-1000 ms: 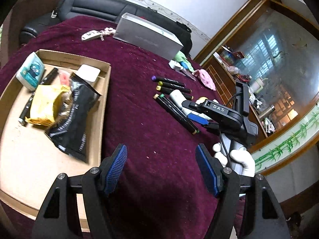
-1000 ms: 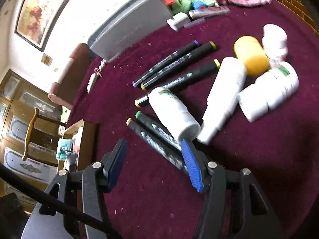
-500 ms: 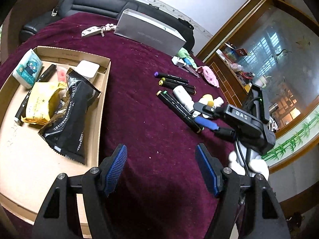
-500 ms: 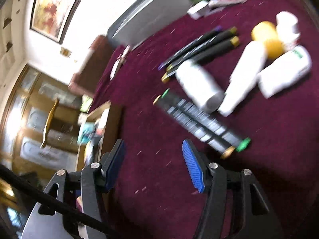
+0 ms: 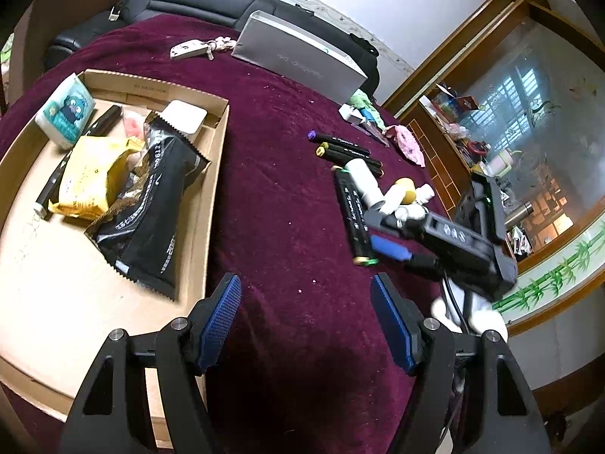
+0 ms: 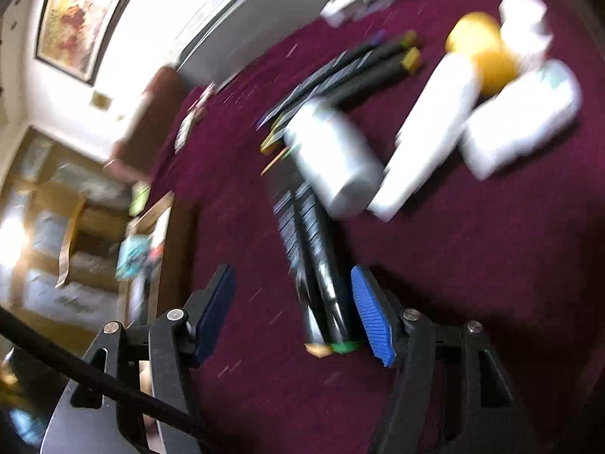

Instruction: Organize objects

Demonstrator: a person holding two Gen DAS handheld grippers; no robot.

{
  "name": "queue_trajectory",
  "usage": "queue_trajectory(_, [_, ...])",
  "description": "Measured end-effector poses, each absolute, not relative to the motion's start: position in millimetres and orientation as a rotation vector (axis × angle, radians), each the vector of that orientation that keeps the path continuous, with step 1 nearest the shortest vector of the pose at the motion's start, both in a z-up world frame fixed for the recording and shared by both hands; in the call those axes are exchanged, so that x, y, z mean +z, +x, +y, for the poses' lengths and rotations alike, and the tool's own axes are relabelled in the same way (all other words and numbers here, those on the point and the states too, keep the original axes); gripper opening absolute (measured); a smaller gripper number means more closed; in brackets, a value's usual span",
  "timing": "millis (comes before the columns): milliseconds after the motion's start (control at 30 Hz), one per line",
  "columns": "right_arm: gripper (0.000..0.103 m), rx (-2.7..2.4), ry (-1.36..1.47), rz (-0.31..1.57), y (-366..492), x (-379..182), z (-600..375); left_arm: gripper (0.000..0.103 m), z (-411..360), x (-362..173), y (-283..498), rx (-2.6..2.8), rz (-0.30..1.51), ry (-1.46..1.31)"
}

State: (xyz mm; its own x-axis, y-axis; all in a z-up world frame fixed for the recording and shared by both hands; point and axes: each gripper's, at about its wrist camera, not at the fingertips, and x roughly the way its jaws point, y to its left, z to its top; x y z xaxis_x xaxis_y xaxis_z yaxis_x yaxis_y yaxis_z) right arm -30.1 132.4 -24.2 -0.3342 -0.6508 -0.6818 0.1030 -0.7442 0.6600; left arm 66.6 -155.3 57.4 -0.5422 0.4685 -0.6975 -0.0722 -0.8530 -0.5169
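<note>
Two markers (image 6: 317, 265) sit inside right tool (image 6: 293, 310), just opening, unclamped | left tool (image 5: 306, 321) apart, empty | only left view shows cardboard tray (image 5: 211, 174) left of markers

The left gripper (image 5: 304, 319) tilts downward with its fingers spread apart and nothing between them. The right gripper (image 6: 293, 312) also slants down; its fingers have just been opening, and a gloved hand (image 5: 469, 312) grips its handle.
</note>
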Motion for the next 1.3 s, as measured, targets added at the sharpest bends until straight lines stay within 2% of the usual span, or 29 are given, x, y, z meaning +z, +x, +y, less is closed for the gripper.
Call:
queue_trajectory(133, [0.063, -2.034, 1.424, -0.721, -17, -24, 124, 0.065, -153, 55, 69, 2.423, -0.619, -1.3])
queue_trajectory(233, [0.063, -2.18, 1.405, -0.715, -17, -19, 133, 0.065, -147, 53, 72, 2.415, -0.597, -1.307])
queue_trajectory(367, [0.055, -2.365, 1.441, -0.594, -20, -16, 130, 0.065, -124, 51, 76, 2.407, -0.477, -1.315])
queue_trajectory(500, [0.055, -2.478, 1.467, -0.398, -21, -11, 112, 0.065, -102, 45, 80, 2.376, -0.386, -1.32])
queue_trajectory(733, [0.055, -2.591, 1.494, -0.125, -29, -6, 80, 0.065, -94, 37, 86, 2.354, -0.34, -1.317])
queue_trajectory(833, [0.049, -2.614, 1.504, -0.045, -40, -3, 67, 0.065, -100, 35, 86, 2.351, -0.354, -1.325])
queue_trajectory(867, [0.044, -2.615, 1.508, -0.036, -45, -2, 61, 0.065, -103, 35, 86, 2.353, -0.363, -1.325])
queue_trajectory(967, [0.037, -2.563, 1.549, -0.101, -55, -5, 58, 0.065, -114, 37, 88, 2.365, -0.385, -1.32])
queue_trajectory(1200, [0.035, -2.495, 1.565, -0.307, -41, -8, 90, 0.065, -118, 30, 83, 2.322, -0.436, -1.32])
queue_trajectory(1300, [0.035, -2.491, 1.561, -0.376, -30, -8, 105, 0.065, -107, 31, 85, 2.339, -0.357, -1.298])
